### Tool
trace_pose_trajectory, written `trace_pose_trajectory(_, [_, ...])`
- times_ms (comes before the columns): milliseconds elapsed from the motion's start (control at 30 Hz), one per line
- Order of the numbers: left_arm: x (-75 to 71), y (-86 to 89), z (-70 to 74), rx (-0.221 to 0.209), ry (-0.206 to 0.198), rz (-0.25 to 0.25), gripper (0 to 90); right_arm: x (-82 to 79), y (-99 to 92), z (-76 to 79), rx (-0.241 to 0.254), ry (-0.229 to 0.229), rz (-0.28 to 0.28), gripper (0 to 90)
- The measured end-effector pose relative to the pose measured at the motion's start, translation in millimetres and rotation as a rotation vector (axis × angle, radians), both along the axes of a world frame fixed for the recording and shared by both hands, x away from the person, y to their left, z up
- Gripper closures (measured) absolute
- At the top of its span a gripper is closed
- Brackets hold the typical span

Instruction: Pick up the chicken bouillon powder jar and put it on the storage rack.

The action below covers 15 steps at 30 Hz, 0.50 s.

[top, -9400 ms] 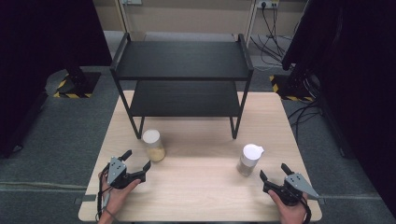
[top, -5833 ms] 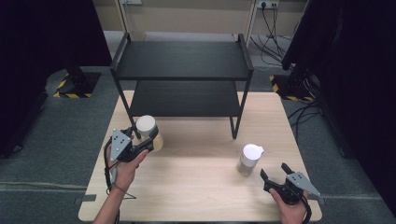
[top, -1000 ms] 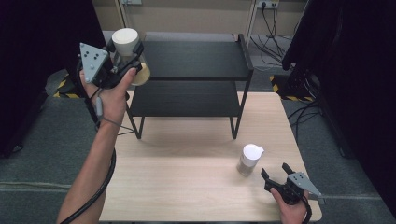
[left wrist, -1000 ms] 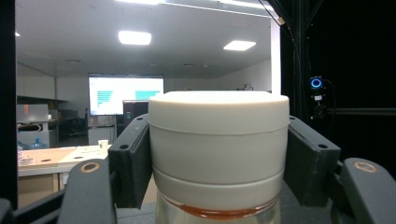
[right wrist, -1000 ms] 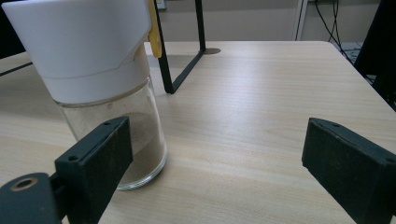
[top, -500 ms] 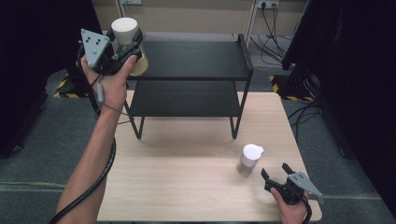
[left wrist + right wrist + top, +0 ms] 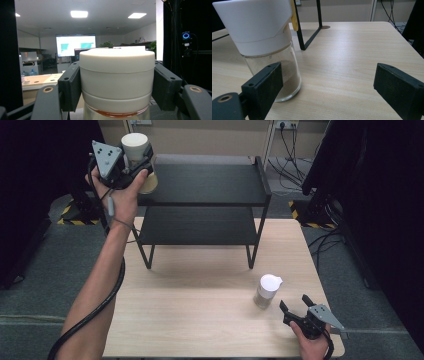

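White-lidded jar (image 7: 136,151) sits clamped in the left gripper (image 7: 131,164), jaws pressing its cap from both sides, held upright above the near-left corner of the black shelf rack's (image 7: 210,185) top tier. Placement there appears to be the step in hand. Recommended: keep the jar upright, carry it fully inside the raised rim, lower until the base bears, then release. Right gripper (image 7: 296,306) rests on the table (image 7: 200,320), jaws apart, just beside the second jar (image 7: 266,290), untouched.

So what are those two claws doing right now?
Left gripper: closed on the jar, by its white lid.
Right gripper: open, holding nothing.
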<state>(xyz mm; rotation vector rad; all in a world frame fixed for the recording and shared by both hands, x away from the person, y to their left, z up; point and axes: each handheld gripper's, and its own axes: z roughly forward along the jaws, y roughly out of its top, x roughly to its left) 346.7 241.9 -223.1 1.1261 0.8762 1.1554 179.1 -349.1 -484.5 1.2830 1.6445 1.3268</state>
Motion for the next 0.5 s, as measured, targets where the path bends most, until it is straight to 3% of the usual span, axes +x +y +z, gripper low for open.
trace_pose_trajectory(500, [10.9,0.2,-0.5,0.003,0.026,0.020,33.9,0.1,0.1,0.0,-0.005,-0.002,0.003,9.2])
